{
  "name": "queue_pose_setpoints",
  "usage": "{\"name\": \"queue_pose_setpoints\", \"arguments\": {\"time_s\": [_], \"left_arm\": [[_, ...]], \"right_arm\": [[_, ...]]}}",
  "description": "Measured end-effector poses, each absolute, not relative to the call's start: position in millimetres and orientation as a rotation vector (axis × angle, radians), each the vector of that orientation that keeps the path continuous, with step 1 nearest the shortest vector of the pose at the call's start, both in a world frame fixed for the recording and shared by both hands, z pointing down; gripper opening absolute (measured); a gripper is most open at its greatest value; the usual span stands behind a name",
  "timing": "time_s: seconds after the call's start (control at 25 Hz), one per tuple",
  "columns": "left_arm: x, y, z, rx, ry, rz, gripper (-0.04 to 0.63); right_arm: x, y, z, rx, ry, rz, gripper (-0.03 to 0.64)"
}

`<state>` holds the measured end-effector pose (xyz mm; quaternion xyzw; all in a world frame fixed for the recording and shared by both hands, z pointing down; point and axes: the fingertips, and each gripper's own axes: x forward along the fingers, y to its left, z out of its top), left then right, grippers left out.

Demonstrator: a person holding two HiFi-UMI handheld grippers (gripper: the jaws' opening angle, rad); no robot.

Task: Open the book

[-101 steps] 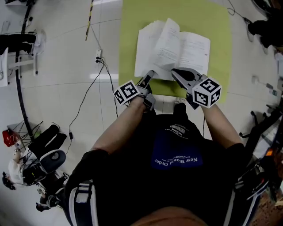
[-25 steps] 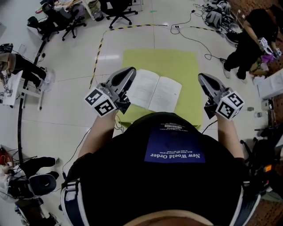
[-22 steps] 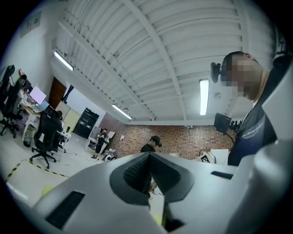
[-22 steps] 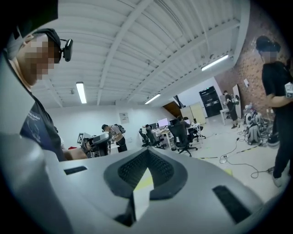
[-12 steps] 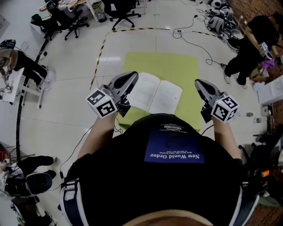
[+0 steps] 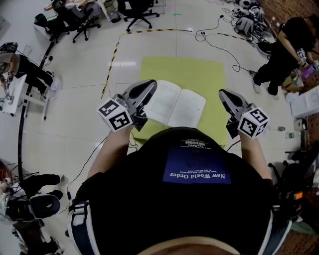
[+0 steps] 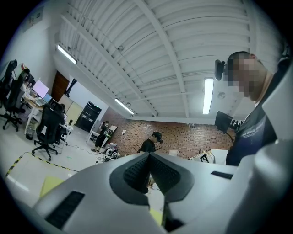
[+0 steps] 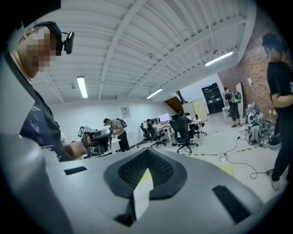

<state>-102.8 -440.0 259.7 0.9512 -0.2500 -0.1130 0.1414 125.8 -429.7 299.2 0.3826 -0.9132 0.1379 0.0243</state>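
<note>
The pale tiled floor [image 6: 75, 119] of an open-plan workroom, with office chairs [image 6: 134, 9] and loose cables [image 6: 219, 47] round its edges, carries a yellow-green mat [image 6: 204, 74].

The left tool [image 6: 147, 87] is held up at about chest height. Its 2 jaws are pressed together with nothing between them. The left gripper view looks out level across the room rather than down at the mat, which suits a tool that is parked rather than working. The right tool [image 6: 225, 95] mirrors it on the other side, jaws likewise together and empty.

Below and between the 2 tools, well apart from both, the book [image 6: 175, 104] lies flat on the mat. It is already spread open, with 2 white printed pages facing up. The leaves seem to rest under their own weight, so neither tool needs to pin them. On that showing the opening looks done. The tools are probably held clear so as not to brush the pages.
</note>
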Motion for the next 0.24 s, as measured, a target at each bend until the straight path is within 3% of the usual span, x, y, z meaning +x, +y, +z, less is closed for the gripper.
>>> {"name": "queue_pose_setpoints", "arguments": {"time_s": [0.24], "left_arm": [[-106.4, -442.5, 255.2, 2.729, -0.734, -0.322, 0.006]], "right_arm": [[122.2, -429.0, 296.8, 1.179, -2.819, 0.414, -0.015]]}}
